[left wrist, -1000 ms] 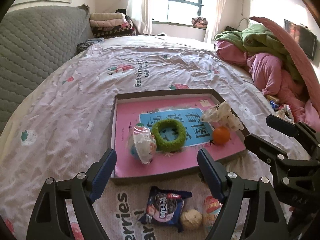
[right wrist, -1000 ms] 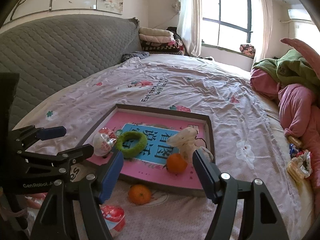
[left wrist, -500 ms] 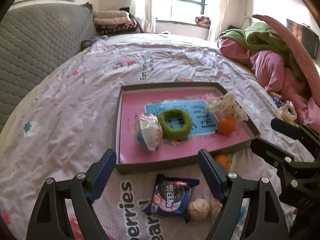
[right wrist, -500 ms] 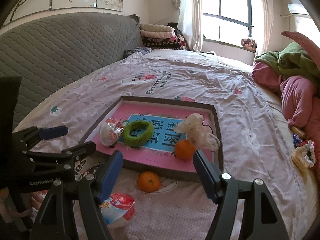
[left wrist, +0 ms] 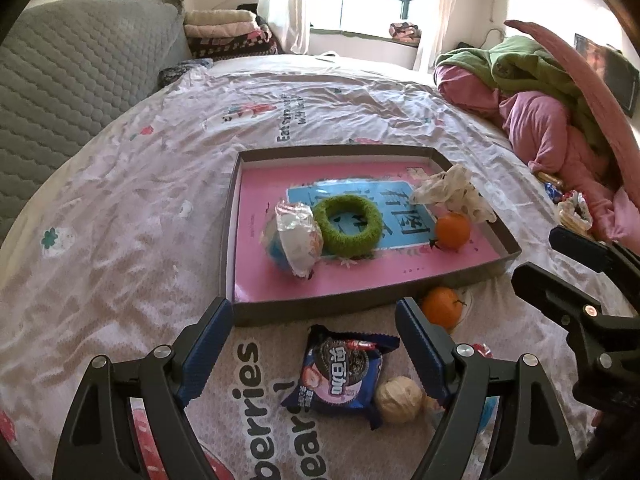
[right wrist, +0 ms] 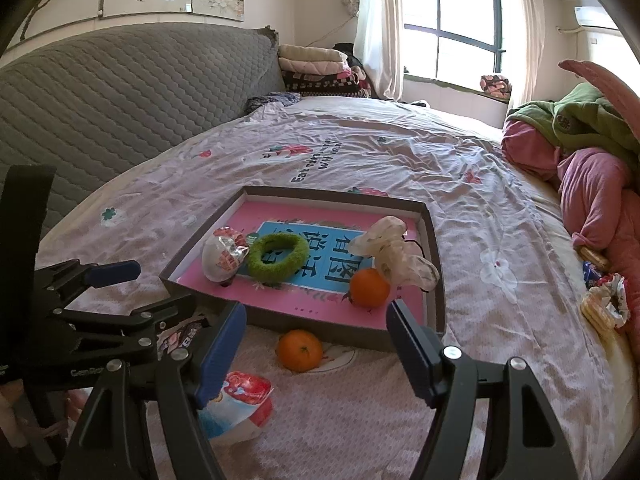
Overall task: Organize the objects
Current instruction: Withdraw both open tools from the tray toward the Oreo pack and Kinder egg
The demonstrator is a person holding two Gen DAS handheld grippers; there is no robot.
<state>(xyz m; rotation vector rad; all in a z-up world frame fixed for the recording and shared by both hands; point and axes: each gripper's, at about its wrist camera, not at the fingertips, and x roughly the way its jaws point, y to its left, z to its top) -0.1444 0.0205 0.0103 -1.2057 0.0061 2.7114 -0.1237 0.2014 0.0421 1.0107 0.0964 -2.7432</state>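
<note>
A shallow brown tray (left wrist: 472,276) with a pink floor lies on the bed. In it are a foil-wrapped snack (left wrist: 294,240), a green fuzzy ring (left wrist: 347,226), an orange (left wrist: 452,230) and a spotted white cloth (left wrist: 452,192). In front of the tray lie a loose orange (left wrist: 440,307), a blue cookie packet (left wrist: 340,372) and a beige ball (left wrist: 400,399). My left gripper (left wrist: 314,332) hangs open over the cookie packet, holding nothing. My right gripper (right wrist: 318,320) is open and empty above the loose orange (right wrist: 300,350). A red-and-white snack pack (right wrist: 236,404) lies by its left finger.
A grey quilted headboard (right wrist: 120,92) runs along the left. Pink and green bedding (left wrist: 540,92) is piled at the right, with snack wrappers (right wrist: 604,304) at its foot. Folded blankets (right wrist: 320,66) are stacked by the window. Printed sheet lies bare beyond the tray.
In the left wrist view the tray and cookie packet have slid up the picture, and the loose orange has come into sight. The right wrist view shifted slightly the same way. Both jaws kept their width.
</note>
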